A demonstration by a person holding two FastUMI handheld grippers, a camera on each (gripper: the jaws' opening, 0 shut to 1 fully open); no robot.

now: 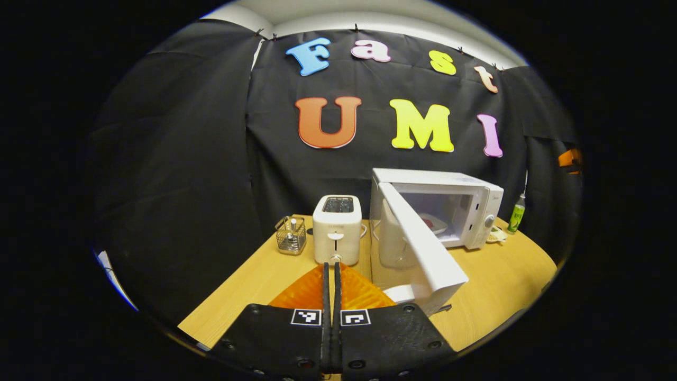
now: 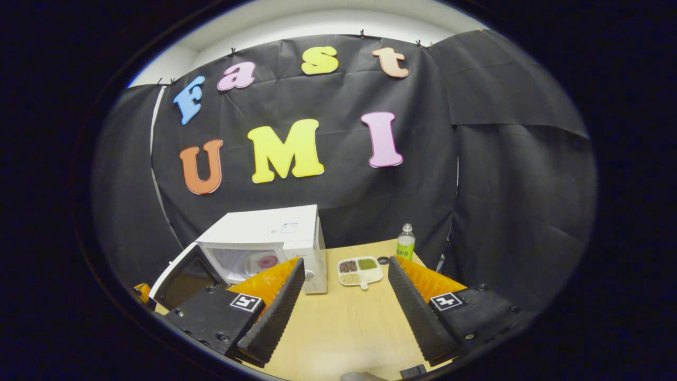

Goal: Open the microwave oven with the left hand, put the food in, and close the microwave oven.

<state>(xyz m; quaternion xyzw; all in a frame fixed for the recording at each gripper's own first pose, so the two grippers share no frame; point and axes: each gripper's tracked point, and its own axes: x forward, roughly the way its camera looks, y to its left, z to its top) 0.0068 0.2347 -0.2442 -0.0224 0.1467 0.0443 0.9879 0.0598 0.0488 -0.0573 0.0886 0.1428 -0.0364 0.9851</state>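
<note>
Microwave oven [image 1: 449,209] stands right of centre in the left gripper view, on the wooden table [image 1: 492,280], with its door [image 1: 420,248] swung out toward the lower middle of the frame. A plate with something reddish on it [image 1: 431,225] sits inside the cavity. Left of the oven stands a white toaster [image 1: 337,228], and further left a small wire basket [image 1: 291,235]. A green bottle [image 1: 517,214] stands at the oven's right side. The left gripper [image 1: 331,270] sits at bottom centre with its two fingers pressed together, nothing between them.

In the right gripper view, the oven [image 2: 270,241] lies in the lower left with its dark door [image 2: 182,278] hanging open. A divided tray of grains [image 2: 359,270] rests just right of it, near the bottle [image 2: 405,243]. The right gripper [image 2: 346,275] holds its fingers spread wide and empty above bare table [image 2: 344,328].
</note>
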